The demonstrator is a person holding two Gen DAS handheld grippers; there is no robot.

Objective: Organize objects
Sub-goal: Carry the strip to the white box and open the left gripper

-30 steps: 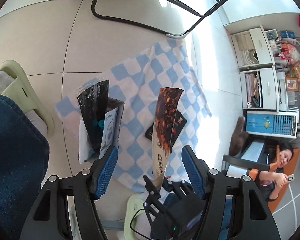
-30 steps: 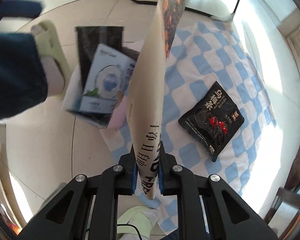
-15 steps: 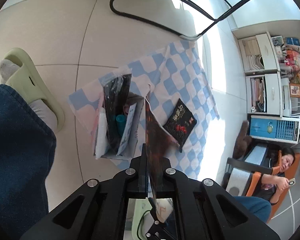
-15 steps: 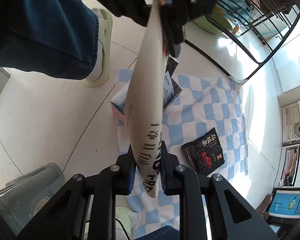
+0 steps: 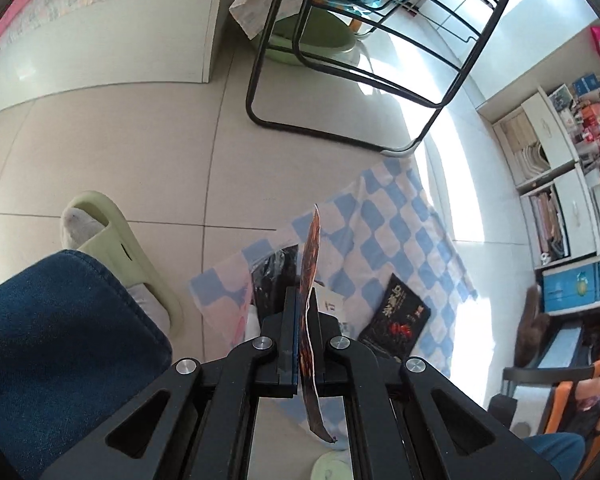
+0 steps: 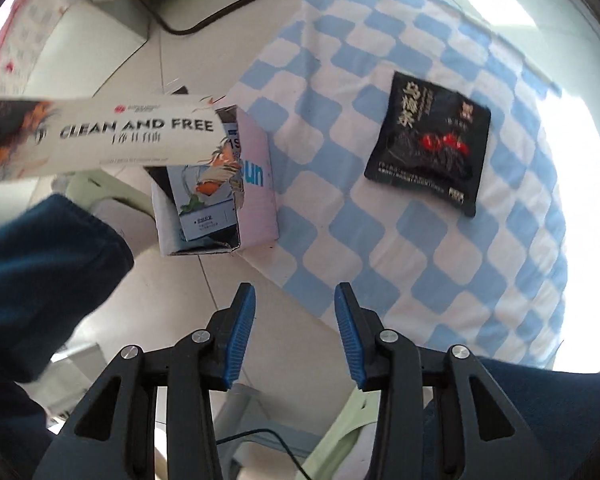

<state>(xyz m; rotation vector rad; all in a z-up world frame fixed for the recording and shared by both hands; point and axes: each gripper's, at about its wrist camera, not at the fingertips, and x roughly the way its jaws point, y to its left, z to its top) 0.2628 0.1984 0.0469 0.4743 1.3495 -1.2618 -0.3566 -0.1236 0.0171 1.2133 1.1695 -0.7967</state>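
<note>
I am holding the long flat packet [image 5: 313, 280] edge-on in the left gripper [image 5: 306, 332], jaws pressed together on it, so it is standing up out of the pads with its lower end hanging below them. In the right wrist view the same packet [image 6: 112, 136] is stretching across above the small box [image 6: 236, 208], which is sitting at the corner of the checkered cloth [image 6: 440, 240] with a few other packets already standing inside. The right gripper [image 6: 296, 332] has just been opening; its blue pads are now spread with nothing between them, over bare floor beside the cloth edge.

The black sachet [image 6: 432, 140] is lying flat on the cloth, well apart from the box, not yet put away.

What I am worrying about: the packet is long and floppy and I am pinching it near one end, so it could swing or fold as I am lowering it and catch on the box rim or on the packets already inside. The box looks light and its torn flaps are sticking up; a sideways push could tip it or slide it off the cloth. My own knee [image 5: 60, 344] is close on the left too.
</note>
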